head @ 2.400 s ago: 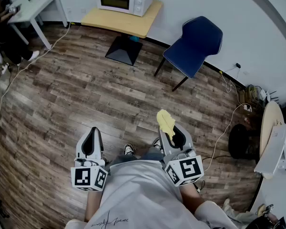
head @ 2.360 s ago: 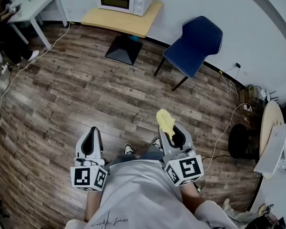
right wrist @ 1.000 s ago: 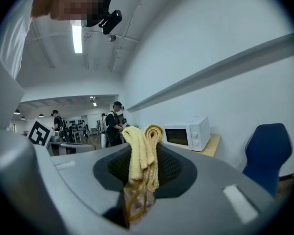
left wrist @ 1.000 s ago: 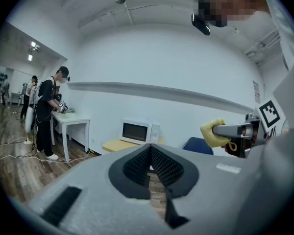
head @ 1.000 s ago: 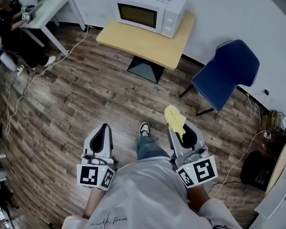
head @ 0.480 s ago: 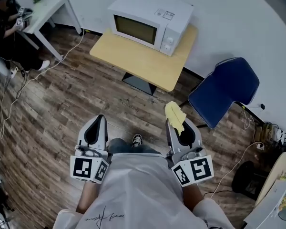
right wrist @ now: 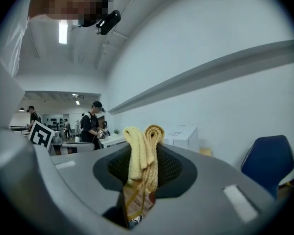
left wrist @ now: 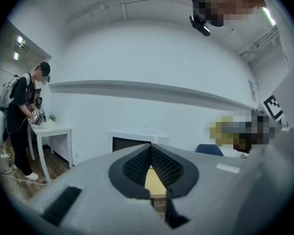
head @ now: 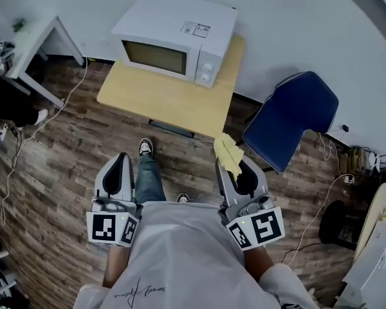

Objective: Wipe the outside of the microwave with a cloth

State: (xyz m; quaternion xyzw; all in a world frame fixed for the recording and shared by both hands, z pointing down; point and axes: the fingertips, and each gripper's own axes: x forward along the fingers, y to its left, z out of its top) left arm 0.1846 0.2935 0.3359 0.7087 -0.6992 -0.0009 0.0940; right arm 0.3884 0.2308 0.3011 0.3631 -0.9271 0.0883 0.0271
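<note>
Head view looks steeply down on the microwave (head: 174, 40), the only container here. It is a white box with smooth walls, its door is closed, and the window is dark (so what is inside, I cannot tell). It stands at the back of a table (head: 157, 102) with a pale wooden top, close to the white wall. Its long axis runs left to right along that wall. The door faces toward me, and the control panel with two round knobs is at its right end. A small label lies on its flat top.

I hold the cloth (head: 228, 154) in the right gripper (head: 233, 170), whose jaws are clenched on it. The cloth is yellow and fluffy like a towel, folded to a narrow strip. Its long axis goes along the jaws and past their tips, pointing forward to the right front corner of the table. It is well apart from the microwave. In the right gripper view the cloth (right wrist: 143, 153) rises in two soft rolls between the ribbed black pads of the right gripper (right wrist: 143, 168).

In the left gripper view, the left gripper (left wrist: 150, 151) has its jaws pressed together with nothing between them. In the head view it (head: 121, 161) is low over the dark wooden plank floor (head: 58, 166). A blue chair (head: 293, 118) stands just beside the table at the right.
</note>
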